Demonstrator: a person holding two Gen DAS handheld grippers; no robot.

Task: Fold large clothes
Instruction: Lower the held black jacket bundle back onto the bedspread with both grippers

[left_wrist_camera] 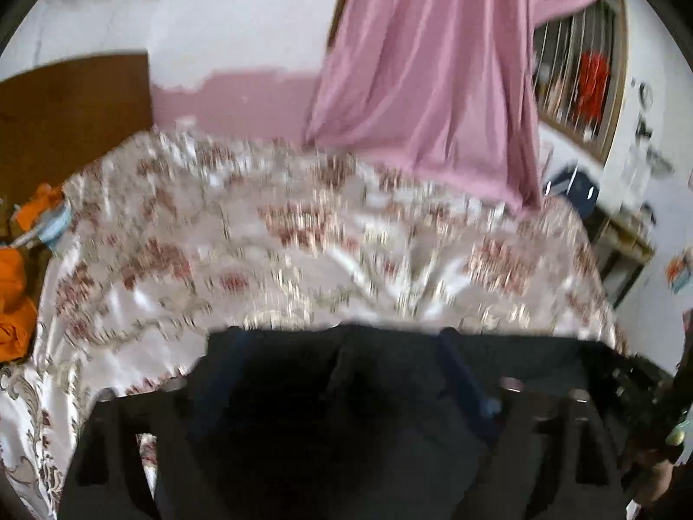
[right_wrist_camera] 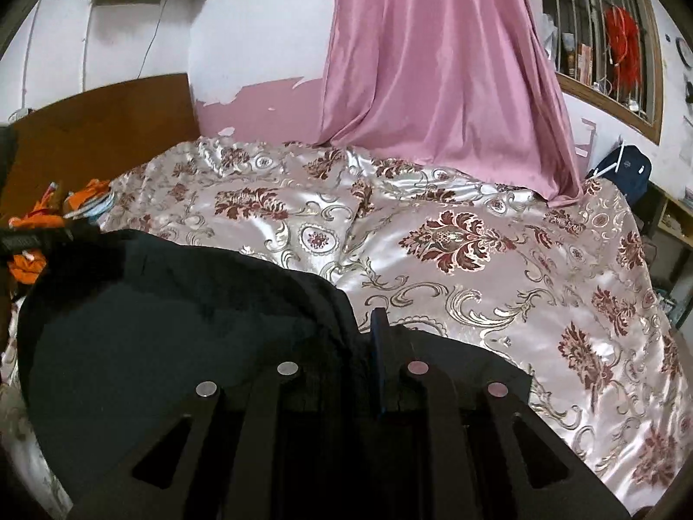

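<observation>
A: The black garment [right_wrist_camera: 182,325] lies on the floral satin bedspread [right_wrist_camera: 519,260], bunched up just ahead of the right gripper [right_wrist_camera: 368,372] and spreading off to its left side. Its near edge runs right into the fingers.

B: And the right gripper's jaws?

A: They look drawn close together, with a fold of the dark cloth pinched between them; one blue-edged finger [right_wrist_camera: 379,359] stands up beside the fabric. The black fingers and black cloth merge, though, so the grip is likely rather than plain.

B: The left wrist view?

A: It is blurred. The same black garment [left_wrist_camera: 329,390] fills the space directly in front of the left gripper [left_wrist_camera: 346,372] and covers most of its fingers. A blue finger [left_wrist_camera: 463,372] shows to the right of centre. Whether those jaws are closed on the cloth cannot be told.

B: What lies beyond the grippers?

A: Far ahead of both, a pink curtain [right_wrist_camera: 437,73] hangs down onto the bedspread. Ahead and to the left stands a brown wooden headboard [right_wrist_camera: 99,125], with orange clothing [right_wrist_camera: 30,260] heaped below it at the bed's edge. To the far right, a barred window [right_wrist_camera: 606,34] is set in the white wall.
</observation>
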